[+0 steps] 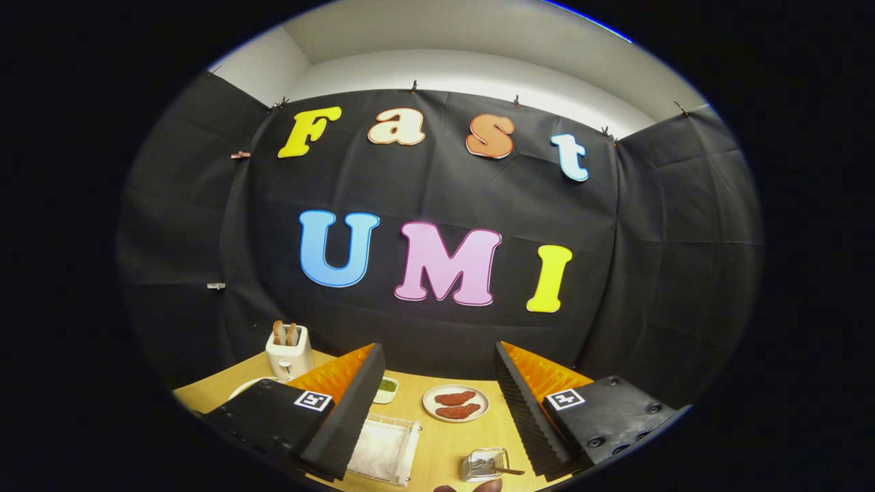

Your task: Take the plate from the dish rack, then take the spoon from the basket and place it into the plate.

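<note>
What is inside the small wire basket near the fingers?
The wire basket holds a spoon, its handle sticking out over the rim; the bowl end is hard to make out through the mesh. The open gripper holds nothing.

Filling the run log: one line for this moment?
gripper: jaws open, empty, raised | ahead: basket with spoon | beyond: plate of food, toaster

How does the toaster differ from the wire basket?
The toaster is solid, pale and upright; the basket is see-through wire and low. The toaster holds two bread slices standing up; the basket holds a utensil whose handle sticks out sideways. The toaster stands beyond one finger of the open hand-held gripper; the basket sits between the fingers. Both rest on the wooden table.
</note>
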Tool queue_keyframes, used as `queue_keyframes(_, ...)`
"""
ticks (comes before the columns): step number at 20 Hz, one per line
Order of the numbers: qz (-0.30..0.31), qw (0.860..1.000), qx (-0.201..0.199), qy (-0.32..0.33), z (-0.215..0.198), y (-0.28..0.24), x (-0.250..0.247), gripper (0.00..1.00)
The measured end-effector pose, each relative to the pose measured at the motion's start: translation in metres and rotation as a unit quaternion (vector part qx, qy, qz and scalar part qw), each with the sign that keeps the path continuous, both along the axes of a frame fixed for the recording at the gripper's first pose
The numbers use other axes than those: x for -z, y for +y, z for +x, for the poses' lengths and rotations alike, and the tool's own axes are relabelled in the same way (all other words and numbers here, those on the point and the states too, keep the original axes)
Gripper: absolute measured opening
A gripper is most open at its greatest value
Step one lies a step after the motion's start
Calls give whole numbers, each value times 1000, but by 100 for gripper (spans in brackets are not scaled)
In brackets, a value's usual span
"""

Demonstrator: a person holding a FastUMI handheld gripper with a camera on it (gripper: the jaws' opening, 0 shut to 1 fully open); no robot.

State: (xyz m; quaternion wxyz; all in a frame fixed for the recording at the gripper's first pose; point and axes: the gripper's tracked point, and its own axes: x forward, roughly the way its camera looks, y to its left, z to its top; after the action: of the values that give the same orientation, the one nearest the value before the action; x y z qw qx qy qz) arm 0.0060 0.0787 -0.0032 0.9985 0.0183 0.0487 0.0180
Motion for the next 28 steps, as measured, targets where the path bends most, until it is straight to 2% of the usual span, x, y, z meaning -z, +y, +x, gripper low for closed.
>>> queue_keyframes(3, -7, 997, -29, 65, 10, 33, 25, 97)
queue_keyframes(7, -14, 987, -50, 151, 27, 70, 69, 97)
queue_keyframes(11, 8, 967, -47, 249, 39, 102, 127, 98)
queue_keyframes(17, 5, 930, -26, 367, 46, 137, 213, 89)
queue_keyframes(20, -21, 917, 10, 399, 47, 138, 242, 70)
queue_keyframes(21, -27, 912, 19, 409, 46, 140, 249, 68)
queue_keyframes(24, -34, 902, 54, 426, 47, 141, 272, 48)
queue_keyframes(26, -42, 890, 86, 446, 40, 137, 285, 35)
queue_keyframes(28, -64, 888, 101, 444, 42, 134, 285, 22)
